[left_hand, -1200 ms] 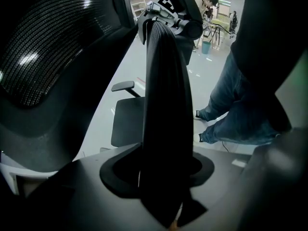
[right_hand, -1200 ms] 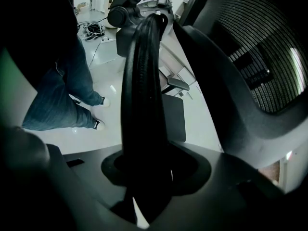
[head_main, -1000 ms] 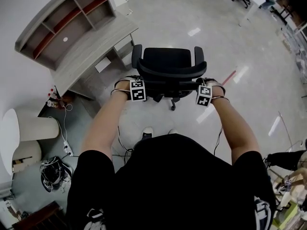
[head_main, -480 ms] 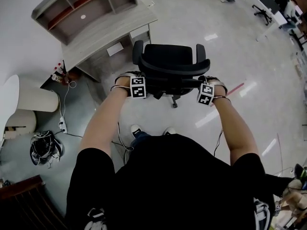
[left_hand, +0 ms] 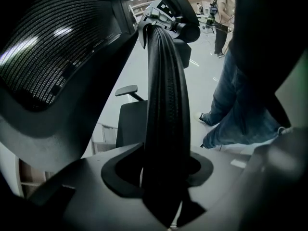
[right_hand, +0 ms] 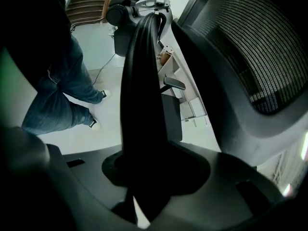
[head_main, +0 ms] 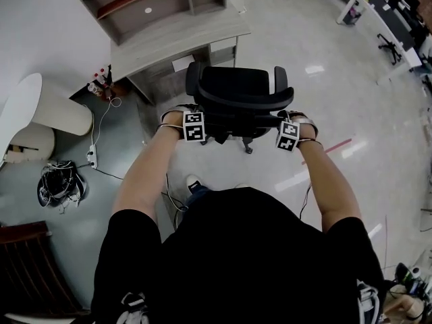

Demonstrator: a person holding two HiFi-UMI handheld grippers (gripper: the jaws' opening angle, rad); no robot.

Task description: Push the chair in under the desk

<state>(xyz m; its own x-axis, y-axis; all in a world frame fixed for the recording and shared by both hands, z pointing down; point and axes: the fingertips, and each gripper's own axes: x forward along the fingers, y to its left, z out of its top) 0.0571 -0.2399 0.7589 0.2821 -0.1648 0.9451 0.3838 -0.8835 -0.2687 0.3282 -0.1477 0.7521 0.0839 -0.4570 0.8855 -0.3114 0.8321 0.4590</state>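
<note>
The bench (head_main: 177,38) stands up-left, skewed to the chair (head_main: 237,94), which sits on the floor just short of it, not yet under. The left claw (head_main: 194,125) has just been tightening and clamps the chair's back rim; the right claw (head_main: 287,133) clamps the opposite rim. Pushed straight (my guess), the left armrest (head_main: 193,79) may strike the drawer unit (head_main: 223,49) and slew the chair aside.
</note>
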